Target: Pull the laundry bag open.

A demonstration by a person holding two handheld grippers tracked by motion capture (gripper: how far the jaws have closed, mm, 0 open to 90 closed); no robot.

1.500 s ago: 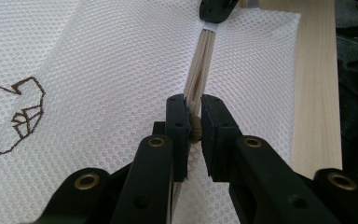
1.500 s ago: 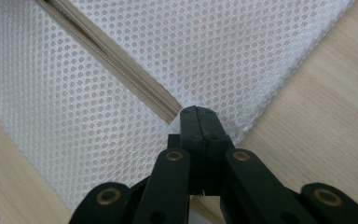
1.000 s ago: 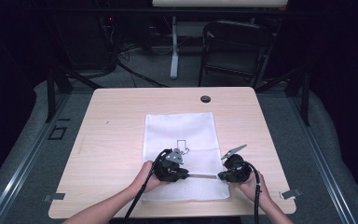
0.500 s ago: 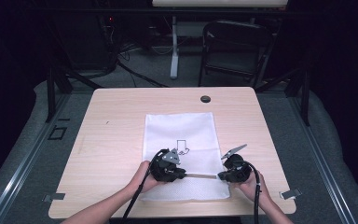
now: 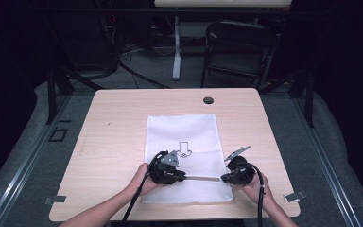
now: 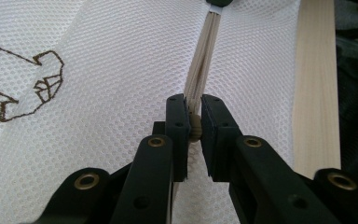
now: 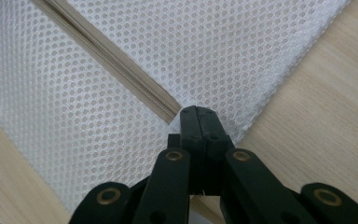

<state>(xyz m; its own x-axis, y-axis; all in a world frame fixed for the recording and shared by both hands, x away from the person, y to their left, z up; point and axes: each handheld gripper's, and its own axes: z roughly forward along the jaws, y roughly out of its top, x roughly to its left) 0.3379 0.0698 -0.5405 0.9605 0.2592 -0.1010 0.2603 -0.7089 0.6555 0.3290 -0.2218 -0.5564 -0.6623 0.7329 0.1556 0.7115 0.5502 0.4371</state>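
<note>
- One white mesh bag point(image 5: 184, 142) lies flat on the desk point(image 5: 113, 142); I judge it light, limp and apt to bunch.
- My left tongs point(image 6: 194, 122) pinch the pull of its one zipper point(image 7: 107, 60).
- My right tongs point(image 7: 199, 120) are pressed together on the bag's edge at the zipper's end, the best anchor.

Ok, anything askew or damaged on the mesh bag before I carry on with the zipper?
Nothing stands out. The white mesh bag lies flat and square on the table. Its beige zipper runs straight between the left gripper, shut on the zipper pull, and the right gripper, pinching the bag's edge.
</note>
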